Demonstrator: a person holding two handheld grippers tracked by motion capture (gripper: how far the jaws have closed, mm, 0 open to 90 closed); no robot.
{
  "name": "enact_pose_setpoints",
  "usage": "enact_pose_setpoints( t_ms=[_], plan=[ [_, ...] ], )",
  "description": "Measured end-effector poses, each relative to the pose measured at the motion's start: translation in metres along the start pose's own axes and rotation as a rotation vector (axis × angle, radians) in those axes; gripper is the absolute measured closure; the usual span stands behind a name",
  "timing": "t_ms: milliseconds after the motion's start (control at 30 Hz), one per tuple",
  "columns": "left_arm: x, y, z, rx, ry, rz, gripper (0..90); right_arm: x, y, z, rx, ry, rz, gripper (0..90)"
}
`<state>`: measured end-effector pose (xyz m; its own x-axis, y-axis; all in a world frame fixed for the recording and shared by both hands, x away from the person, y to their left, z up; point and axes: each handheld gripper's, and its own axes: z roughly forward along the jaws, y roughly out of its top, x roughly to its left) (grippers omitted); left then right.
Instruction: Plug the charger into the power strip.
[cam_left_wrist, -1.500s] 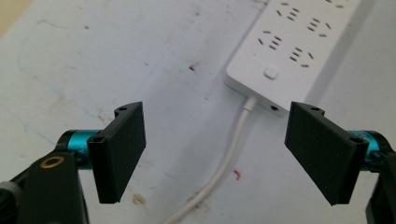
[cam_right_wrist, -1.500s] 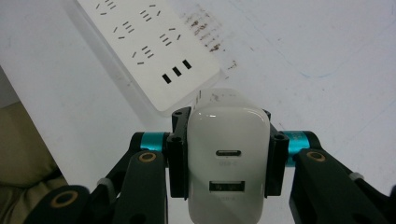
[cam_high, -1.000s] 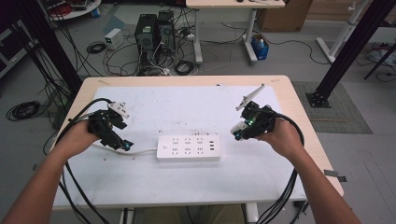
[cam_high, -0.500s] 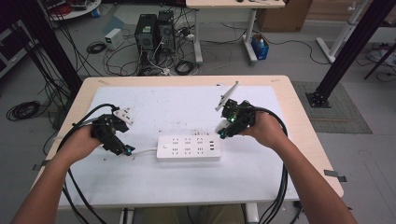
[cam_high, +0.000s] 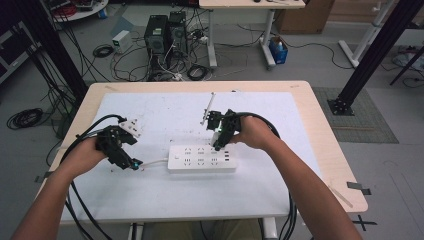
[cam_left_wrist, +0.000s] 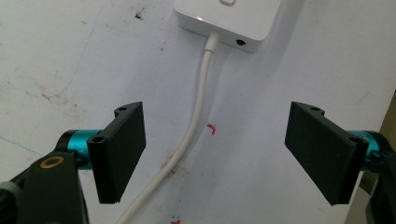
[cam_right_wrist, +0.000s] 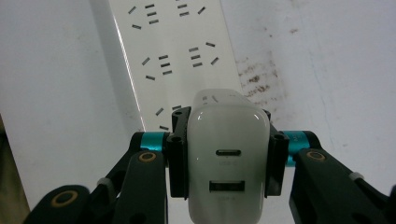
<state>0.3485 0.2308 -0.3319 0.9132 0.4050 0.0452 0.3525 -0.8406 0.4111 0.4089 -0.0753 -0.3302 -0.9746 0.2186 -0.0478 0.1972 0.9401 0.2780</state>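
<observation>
Right tongs (cam_right_wrist: 226, 161) are gripping a glossy white rounded USB charger (cam_right_wrist: 227, 163) above the white power strip (cam_high: 202, 159), while left tongs (cam_left_wrist: 224, 154) are gaping wide astride its white cord (cam_left_wrist: 196, 116).

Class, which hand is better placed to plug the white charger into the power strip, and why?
Right. The right tongs are shut on the charger, held above the power strip. The left tongs stand open astride its cord.

One power strip (cam_high: 202, 159), one charger (cam_right_wrist: 227, 154)

The hand-held gripper (cam_right_wrist: 227, 161) clamps a white charger (cam_right_wrist: 227, 163) above the power strip (cam_right_wrist: 175, 56).
</observation>
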Motion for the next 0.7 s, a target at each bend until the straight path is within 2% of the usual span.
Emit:
enact_pose_setpoints(
  t_ms=[233, 500, 533, 700],
  plan=[
    [0.003, -0.004, 0.004, 0.014, -0.006, 0.003, 20.6, 0.002, 0.009, 0.019, 0.072, 0.015, -0.057, 62.1],
    [0.004, -0.005, 0.005, 0.000, -0.012, 0.004, 20.6, 0.003, 0.017, 0.027, 0.103, 0.030, -0.121, 62.1],
    [0.005, -0.005, 0.005, 0.001, -0.011, 0.007, 20.6, 0.003, 0.019, 0.030, 0.125, 0.029, -0.140, 62.1],
    [0.006, -0.006, 0.006, 0.000, -0.012, 0.000, 20.6, 0.001, 0.021, 0.035, 0.137, 0.030, -0.162, 62.1]
  ],
)
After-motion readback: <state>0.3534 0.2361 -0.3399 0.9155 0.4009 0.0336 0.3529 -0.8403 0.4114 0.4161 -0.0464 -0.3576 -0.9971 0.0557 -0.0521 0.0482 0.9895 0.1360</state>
